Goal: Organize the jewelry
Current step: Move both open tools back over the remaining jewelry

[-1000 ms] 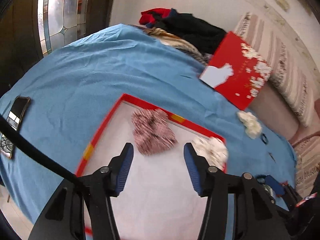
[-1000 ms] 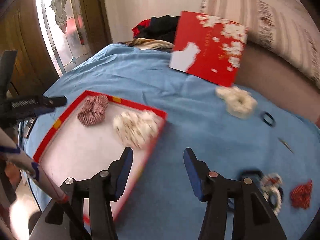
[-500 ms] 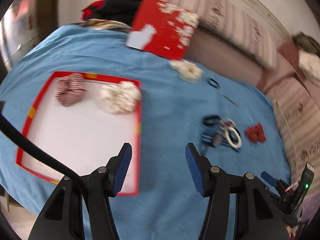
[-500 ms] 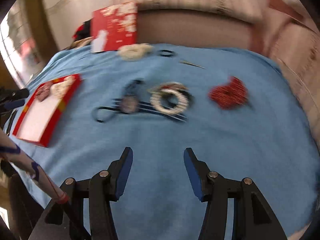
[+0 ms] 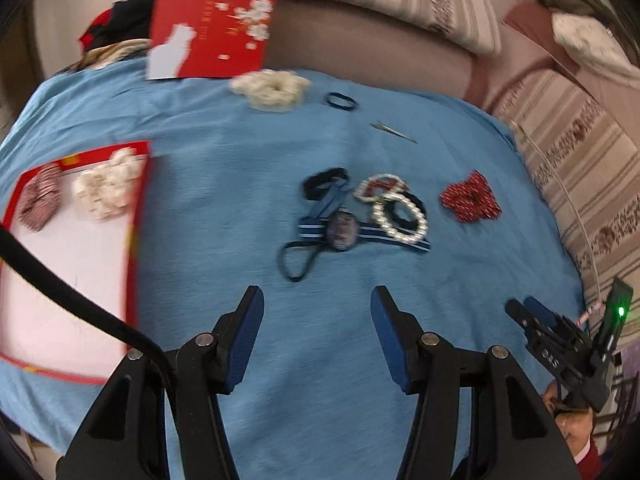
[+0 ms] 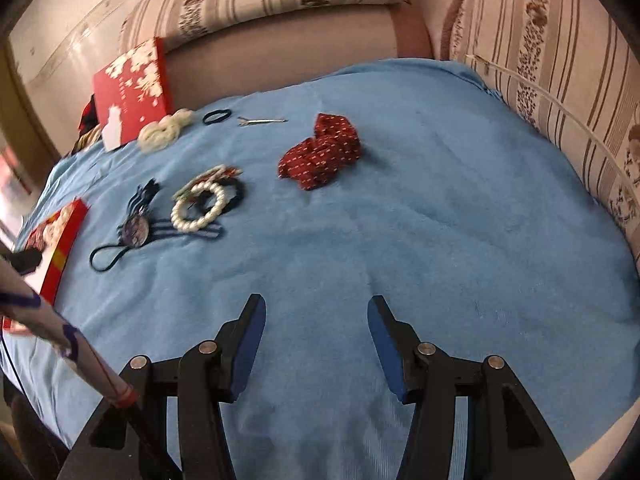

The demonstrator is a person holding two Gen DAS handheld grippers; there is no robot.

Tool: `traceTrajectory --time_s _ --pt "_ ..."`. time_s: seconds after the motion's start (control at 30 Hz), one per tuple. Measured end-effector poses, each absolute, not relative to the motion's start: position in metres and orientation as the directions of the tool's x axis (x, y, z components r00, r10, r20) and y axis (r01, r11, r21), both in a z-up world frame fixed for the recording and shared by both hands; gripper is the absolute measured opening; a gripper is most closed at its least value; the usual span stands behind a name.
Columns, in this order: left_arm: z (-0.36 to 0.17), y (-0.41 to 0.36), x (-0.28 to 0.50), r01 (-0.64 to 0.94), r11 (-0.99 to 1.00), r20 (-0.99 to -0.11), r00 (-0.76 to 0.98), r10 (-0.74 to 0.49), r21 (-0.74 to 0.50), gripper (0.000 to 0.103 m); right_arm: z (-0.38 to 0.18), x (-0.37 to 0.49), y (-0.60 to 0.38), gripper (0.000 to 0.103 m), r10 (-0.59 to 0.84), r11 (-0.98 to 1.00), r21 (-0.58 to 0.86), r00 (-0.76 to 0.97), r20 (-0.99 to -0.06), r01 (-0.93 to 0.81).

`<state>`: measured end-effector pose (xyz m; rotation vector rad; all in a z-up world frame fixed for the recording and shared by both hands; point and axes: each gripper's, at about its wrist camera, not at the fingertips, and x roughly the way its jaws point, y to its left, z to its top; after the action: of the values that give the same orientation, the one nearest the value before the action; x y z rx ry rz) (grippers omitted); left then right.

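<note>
A red-rimmed white tray (image 5: 136, 216) lies at the left on the blue cloth, holding a pink striped scrunchie (image 5: 40, 200) and a cream scrunchie (image 5: 106, 188). A heap of blue striped hair ties (image 5: 340, 228), a pearl bracelet (image 5: 400, 216) and black bands lies mid-table; it also shows in the right wrist view (image 6: 196, 210). A red dotted scrunchie (image 6: 320, 152) lies to its right. My left gripper (image 5: 316, 300) is open and empty, short of the heap. My right gripper (image 6: 316, 308) is open and empty over bare cloth.
At the far edge lie a cream scrunchie (image 5: 272, 88), a black hair band (image 5: 340, 101) and a metal clip (image 5: 394, 132). A red box lid (image 5: 212, 20) leans on the sofa (image 6: 540, 60). Dark clothes are piled at the far left.
Both grippers have swung right, away from the tray, toward the heap of hair ties and the red scrunchie. Both stay open and empty.
</note>
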<state>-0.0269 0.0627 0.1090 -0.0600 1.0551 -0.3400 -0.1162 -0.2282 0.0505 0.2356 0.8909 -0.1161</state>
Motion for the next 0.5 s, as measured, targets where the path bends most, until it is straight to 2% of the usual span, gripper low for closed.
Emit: traceTrajectory --time_s 0.23,0.5 --pt "0.079 -0.001 -0.007 0.375 0.901 -0.85 0.381 -0.364 -0.218 0.053 0.05 -0.074 -0.247 0.057 -0.013 0.946 0.207 0.669 -0.744 0.248" --pt "0.052 -0.038 0.047 0.333 0.892 -0.86 0.307 -0.408 -0.305 0.048 0.05 -0.022 -0.274 0.058 -0.023 0.918 0.27 0.718 -0.696 0.291"
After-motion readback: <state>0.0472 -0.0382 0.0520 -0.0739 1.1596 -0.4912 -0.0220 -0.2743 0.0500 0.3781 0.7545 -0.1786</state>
